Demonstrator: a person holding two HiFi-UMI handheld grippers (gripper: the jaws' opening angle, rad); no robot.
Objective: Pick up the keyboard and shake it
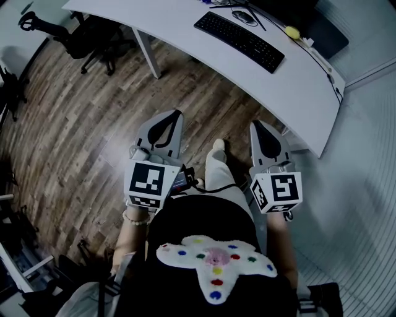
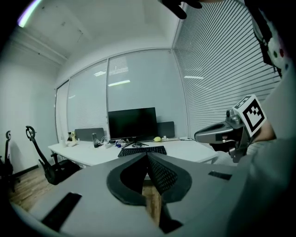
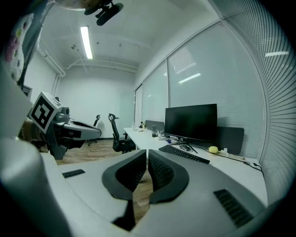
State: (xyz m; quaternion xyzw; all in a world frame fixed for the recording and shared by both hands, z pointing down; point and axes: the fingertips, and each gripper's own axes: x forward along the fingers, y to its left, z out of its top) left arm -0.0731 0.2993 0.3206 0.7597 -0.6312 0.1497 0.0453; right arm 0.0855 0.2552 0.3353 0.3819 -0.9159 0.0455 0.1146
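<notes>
A black keyboard [image 1: 239, 41] lies on the white desk [image 1: 185, 25] ahead of me, in front of a dark monitor [image 2: 132, 123]. It also shows in the left gripper view as a keyboard [image 2: 142, 150] and in the right gripper view as a keyboard [image 3: 183, 154]. My left gripper [image 1: 177, 114] and right gripper [image 1: 255, 124] are held low over the wooden floor, well short of the desk. Both are shut with nothing between their jaws. In its own view the left gripper [image 2: 147, 155] points at the keyboard; the right gripper [image 3: 146, 152] points left of it.
A mouse [image 1: 244, 17] and a yellow object [image 1: 292, 31] lie on the desk behind the keyboard. A black office chair [image 1: 86, 37] stands at the desk's left. The desk's front edge [image 1: 272, 105] runs diagonally. Blinds cover the wall on the right.
</notes>
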